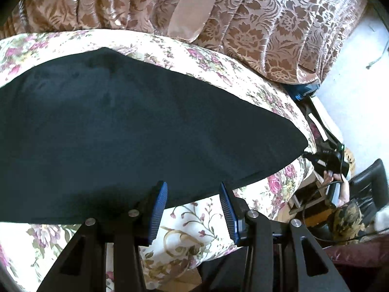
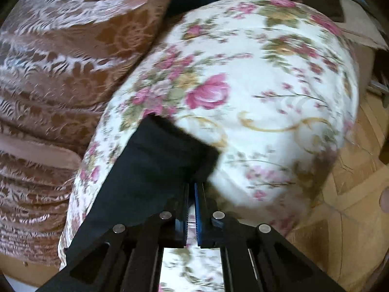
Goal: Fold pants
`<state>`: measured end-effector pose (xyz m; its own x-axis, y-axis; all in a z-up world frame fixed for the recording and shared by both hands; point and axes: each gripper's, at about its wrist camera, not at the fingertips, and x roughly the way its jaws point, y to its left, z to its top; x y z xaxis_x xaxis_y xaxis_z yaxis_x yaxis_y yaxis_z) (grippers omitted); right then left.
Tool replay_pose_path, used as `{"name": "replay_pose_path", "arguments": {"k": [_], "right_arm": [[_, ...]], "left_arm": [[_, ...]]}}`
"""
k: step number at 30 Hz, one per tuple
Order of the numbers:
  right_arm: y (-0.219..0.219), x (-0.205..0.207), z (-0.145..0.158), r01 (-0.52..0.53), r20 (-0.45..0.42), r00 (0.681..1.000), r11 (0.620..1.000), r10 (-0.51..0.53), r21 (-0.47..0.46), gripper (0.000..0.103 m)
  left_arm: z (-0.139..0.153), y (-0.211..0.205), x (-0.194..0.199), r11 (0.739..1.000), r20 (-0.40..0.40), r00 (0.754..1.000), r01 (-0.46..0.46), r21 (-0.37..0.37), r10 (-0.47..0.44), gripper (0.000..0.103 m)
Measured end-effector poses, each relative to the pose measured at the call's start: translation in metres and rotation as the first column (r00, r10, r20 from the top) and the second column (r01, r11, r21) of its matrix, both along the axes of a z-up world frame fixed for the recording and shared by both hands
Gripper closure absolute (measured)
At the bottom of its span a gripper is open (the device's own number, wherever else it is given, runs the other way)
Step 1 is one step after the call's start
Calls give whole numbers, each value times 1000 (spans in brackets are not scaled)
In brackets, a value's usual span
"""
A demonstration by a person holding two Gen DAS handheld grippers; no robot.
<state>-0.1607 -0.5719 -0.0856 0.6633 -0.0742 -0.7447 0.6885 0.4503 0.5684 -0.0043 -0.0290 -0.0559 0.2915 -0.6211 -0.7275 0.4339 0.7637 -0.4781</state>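
the right hand-held gripper (image 2: pixel 192 187) had its jaws pressed together, and the corner of the black pants (image 2: pixel 155 160) ran right up to the tips; it looked pinched there, though blur hid the contact itself. the left hand-held gripper (image 1: pixel 193 194) sat partly open with nothing between its blue pads (image 1: pixel 158 214), hovering just over the near hem of the pants (image 1: pixel 121 133). both pointed steeply down. the pants lay spread flat on the floral bedspread (image 1: pixel 267 97), with the brown patterned cover (image 1: pixel 267 24) beyond them. by my reading the grasp stage of a fold was in hand: one corner taken, the other not yet. next, the left needed to drop onto the hem and close, then both carry the edge across the pants.
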Motion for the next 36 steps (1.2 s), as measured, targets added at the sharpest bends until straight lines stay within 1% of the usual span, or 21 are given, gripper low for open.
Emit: {"name": "replay_pose_path", "arguments": {"k": [1,3,5,6,7,8,10,12,13,15,16,20,23,26,29,32,33,34,36], "right_arm": [[-3,-4,-3,9,6,1000,1000,-9,13,98],[-5,-14,-1,11,48,999,1000,-12,28,96],[-1,-19,7,-6,84,996,1000,5,19,89],[4,-20,10,-54,148,988,997,46,54,75],[9,-18,11,-95,195,978,991,76,89,65],[14,-17,13,-120,217,972,987,95,104,64],[31,-7,18,-194,253,954,975,162,108,64],[47,4,14,-263,281,936,953,214,150,64],[59,13,11,-309,293,923,934,249,177,64],[74,21,6,-347,300,912,916,280,202,64],[83,27,1,-372,305,905,900,297,226,64],[107,39,-12,-404,274,902,875,333,267,64],[116,42,-16,-414,257,902,864,347,287,64],[124,42,-17,-433,252,895,851,368,296,64],[130,45,-23,-435,254,894,848,369,302,64],[132,53,-29,-414,252,904,854,345,316,65],[133,57,-30,-412,257,904,856,341,313,70],[134,60,-30,-409,256,905,860,340,305,83],[138,64,-26,-405,230,908,873,349,274,93]], "left_arm": [[-2,2,1,1000,-11,1000,-8,-6,8,59],[-4,7,2,1000,-27,999,-27,-14,26,59],[-6,11,2,998,-44,998,-40,-37,39,59],[-6,12,1,998,-47,998,-43,-41,41,59],[-6,13,0,998,-48,998,-42,-46,39,57],[-6,13,-1,998,-50,998,-39,-50,36,55],[-7,11,-4,999,-43,999,-30,-39,28,55],[-7,9,-7,1000,-33,999,-13,-21,12,55],[-8,9,-7,1000,-35,999,-8,-21,7,55],[-10,9,-7,1000,-44,999,-8,-25,7,54],[-11,10,-7,1000,-44,999,-11,-24,9,54],[-11,12,-7,999,-45,999,-14,-30,13,54],[-10,13,-7,999,-41,999,-14,-35,13,54],[-9,13,-6,999,-34,999,-13,-42,12,52],[-10,10,-5,999,-36,999,-8,-40,6,52],[-9,9,-6,999,-32,999,1,-33,-3,52],[-9,9,-7,999,-29,1000,4,-32,-5,52],[-8,8,-7,1000,-26,1000,6,-29,-7,51],[-6,9,-7,1000,-17,1000,5,-25,-6,51]]}}
